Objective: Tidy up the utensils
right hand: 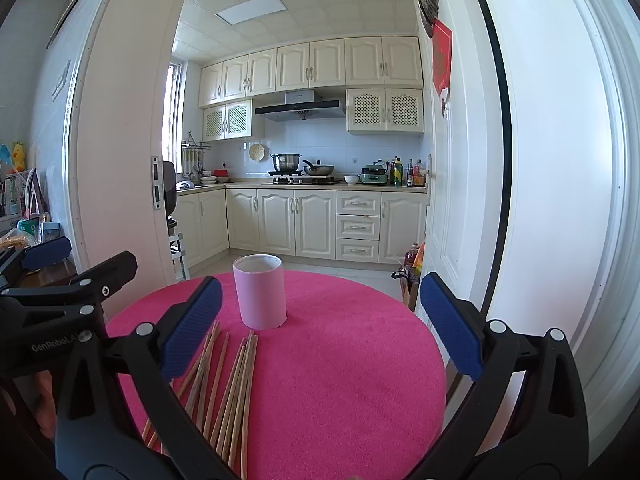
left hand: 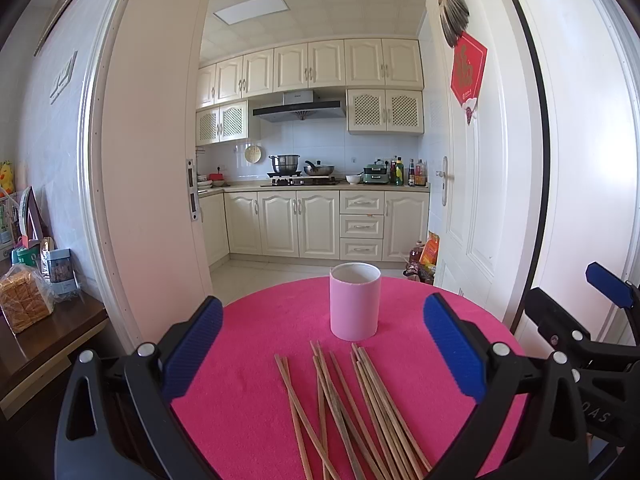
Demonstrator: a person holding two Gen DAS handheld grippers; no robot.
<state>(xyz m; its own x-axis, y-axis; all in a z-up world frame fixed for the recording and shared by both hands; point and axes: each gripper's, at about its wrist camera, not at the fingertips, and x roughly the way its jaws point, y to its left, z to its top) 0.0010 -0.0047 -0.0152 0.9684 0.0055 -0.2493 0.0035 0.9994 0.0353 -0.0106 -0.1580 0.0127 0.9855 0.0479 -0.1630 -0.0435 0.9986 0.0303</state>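
Note:
Several brown wooden chopsticks (left hand: 352, 412) (right hand: 230, 392) lie loose on a round table with a pink cloth (left hand: 256, 412) (right hand: 344, 380). Behind them a pink cylindrical holder (left hand: 355, 301) (right hand: 260, 291) stands upright and looks empty at its rim. My left gripper (left hand: 324, 344) hovers open above the near part of the table, with the chopsticks below and between its blue pads and nothing held. My right gripper (right hand: 320, 326) is open too, over bare cloth to the right of the chopsticks. Each gripper shows at the edge of the other's view.
A wooden sideboard (left hand: 48, 344) with a bag of bread and tins stands left of the table. A white door (left hand: 472, 208) hangs open on the right. Beyond the doorway is a kitchen with cream cabinets (left hand: 316, 224) and bags on the floor (left hand: 424, 260).

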